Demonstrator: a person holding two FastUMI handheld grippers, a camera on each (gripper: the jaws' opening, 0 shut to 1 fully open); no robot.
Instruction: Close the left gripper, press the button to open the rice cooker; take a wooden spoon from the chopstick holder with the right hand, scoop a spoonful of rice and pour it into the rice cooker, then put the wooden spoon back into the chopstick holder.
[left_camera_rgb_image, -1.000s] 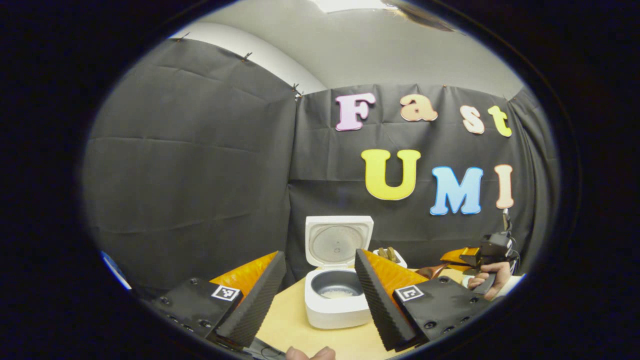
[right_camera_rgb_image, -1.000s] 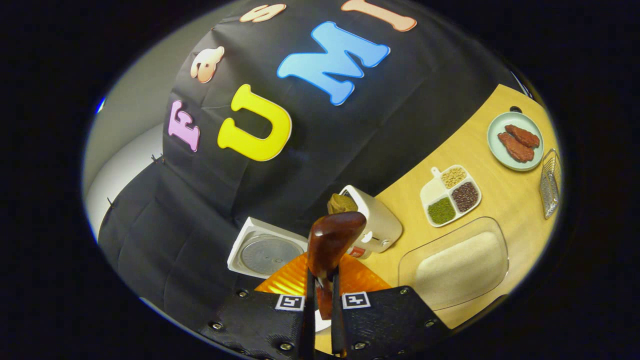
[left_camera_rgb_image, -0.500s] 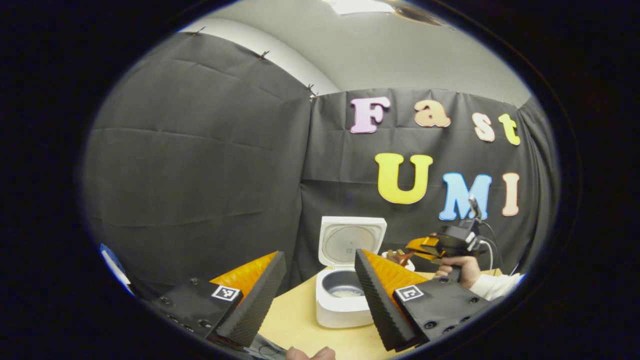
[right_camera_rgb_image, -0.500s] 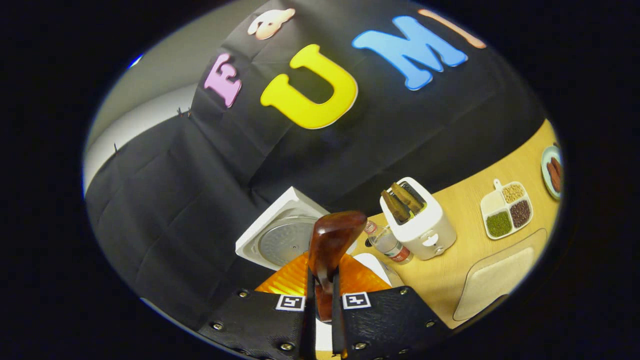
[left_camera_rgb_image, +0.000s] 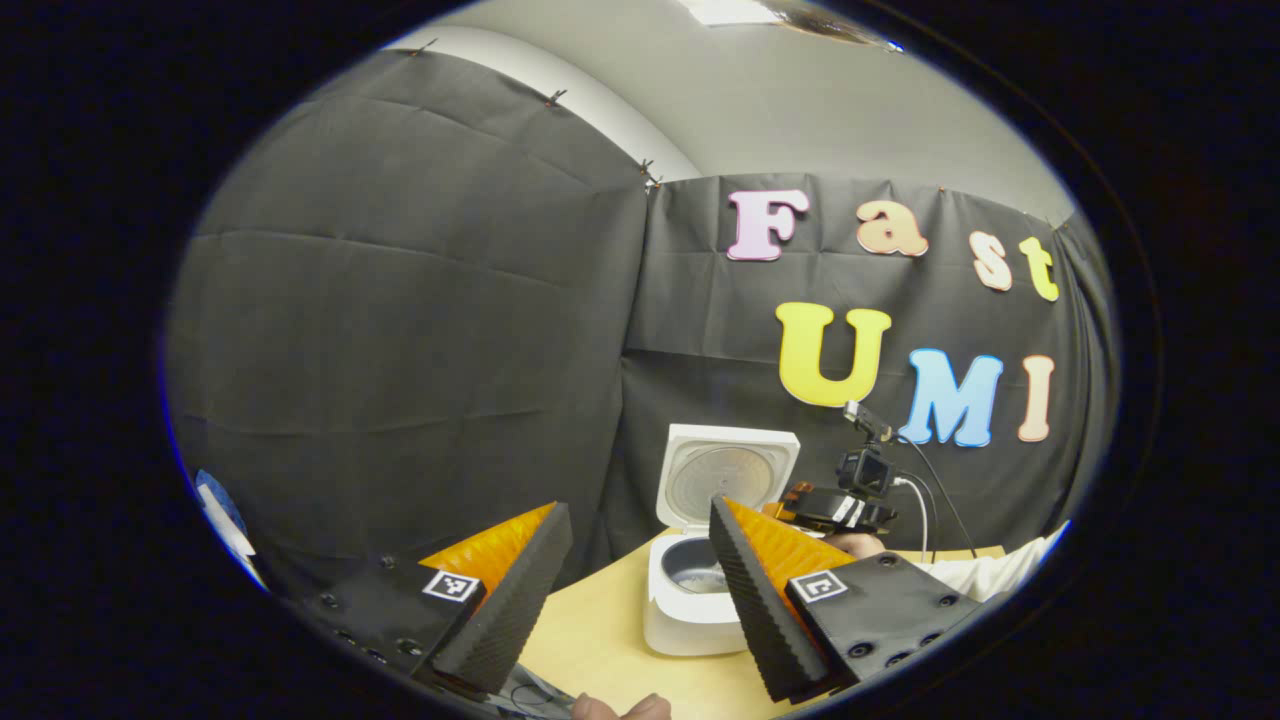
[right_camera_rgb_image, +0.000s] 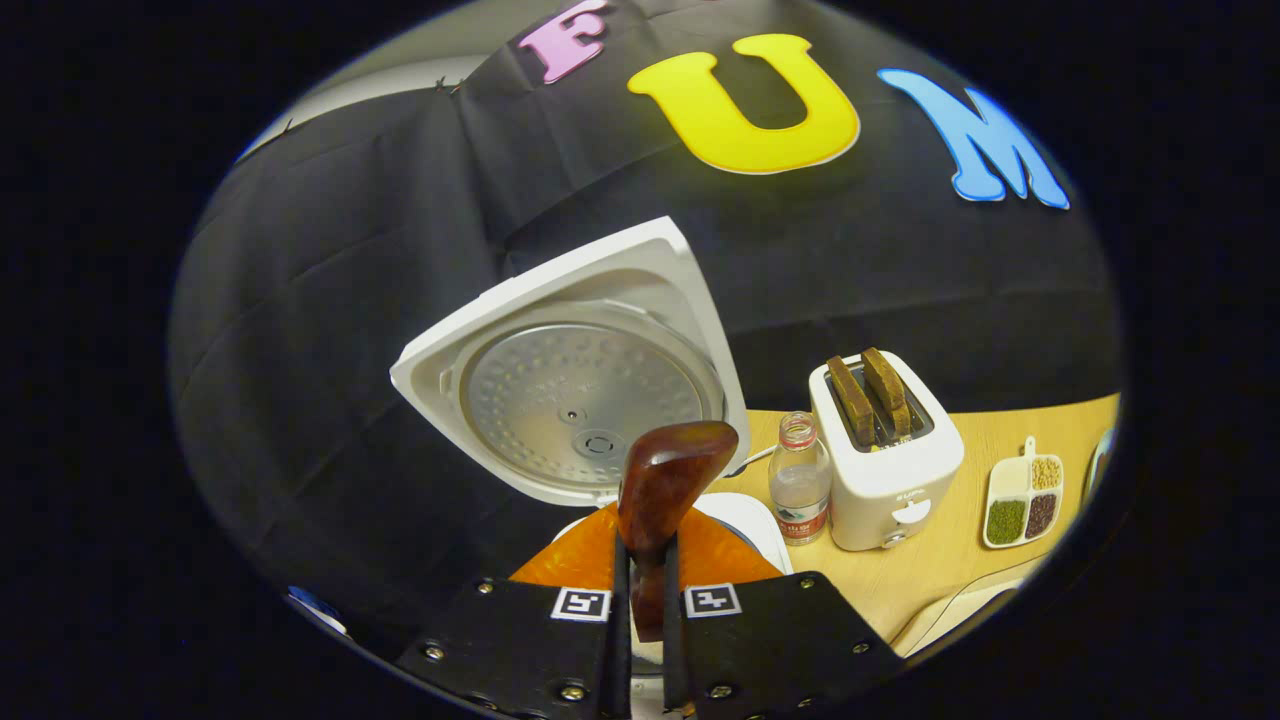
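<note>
Legible text: none. Small square black-and-white coded markers, pattern only, sit on the left gripper (left_camera_rgb_image: 632, 610) and right gripper (right_camera_rgb_image: 640, 640) finger mounts. The clear plastic bottle with red-and-white label (right_camera_rgb_image: 799, 488) and the white two-slot toaster (right_camera_rgb_image: 884, 464) carry print too small to read.

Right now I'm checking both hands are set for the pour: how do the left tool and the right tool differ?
The left tool is open with nothing between its fingers; the right tool is shut on the wooden spoon. The left tool sits back from the rice cooker, while the right tool hovers over the cooker, close to the raised lid. Both face the open cooker.
</note>
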